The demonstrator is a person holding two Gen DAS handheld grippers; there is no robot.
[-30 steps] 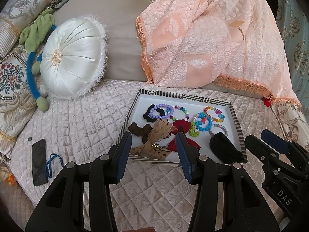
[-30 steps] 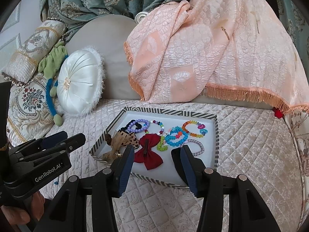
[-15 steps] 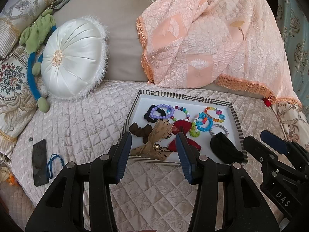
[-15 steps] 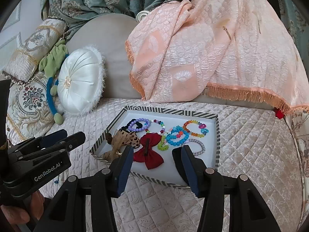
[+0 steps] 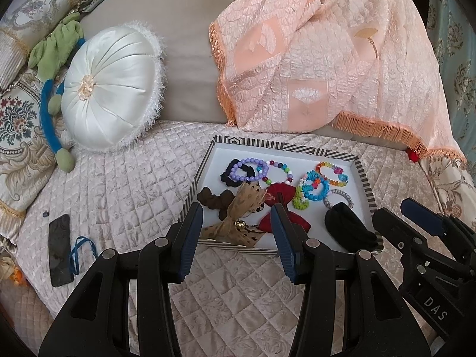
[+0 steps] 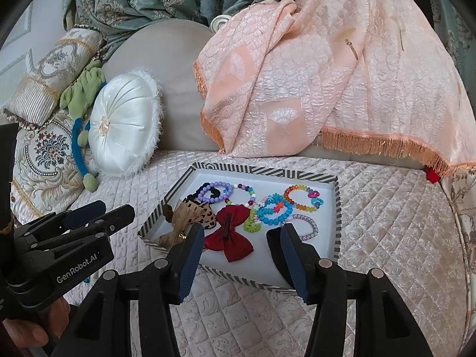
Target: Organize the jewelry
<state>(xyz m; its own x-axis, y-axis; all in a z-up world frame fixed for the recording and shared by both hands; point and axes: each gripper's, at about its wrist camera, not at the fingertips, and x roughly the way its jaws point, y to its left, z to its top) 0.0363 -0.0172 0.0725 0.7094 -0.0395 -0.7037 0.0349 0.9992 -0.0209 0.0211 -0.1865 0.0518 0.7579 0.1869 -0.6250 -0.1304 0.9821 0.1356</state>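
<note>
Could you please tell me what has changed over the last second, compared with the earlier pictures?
Very little. Both views creep slightly nearer the tray, so both tongs have eased forward a touch. Nothing was gripped or released: the left tongs and right tongs stay open and empty. The red bow, the bracelets and the phone lie as before.

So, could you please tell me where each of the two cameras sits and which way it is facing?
Left wrist: sits on the left hand-held gripper, open, facing forward and down at the striped tray on the quilted sofa seat; the right hand-held gripper shows at the right edge.
Right wrist: sits on the right hand-held gripper, open, facing the same tray from further right; the left hand-held gripper and some fingers show at left.
Shared: the tray, red bow, white round cushion and peach throw.
</note>
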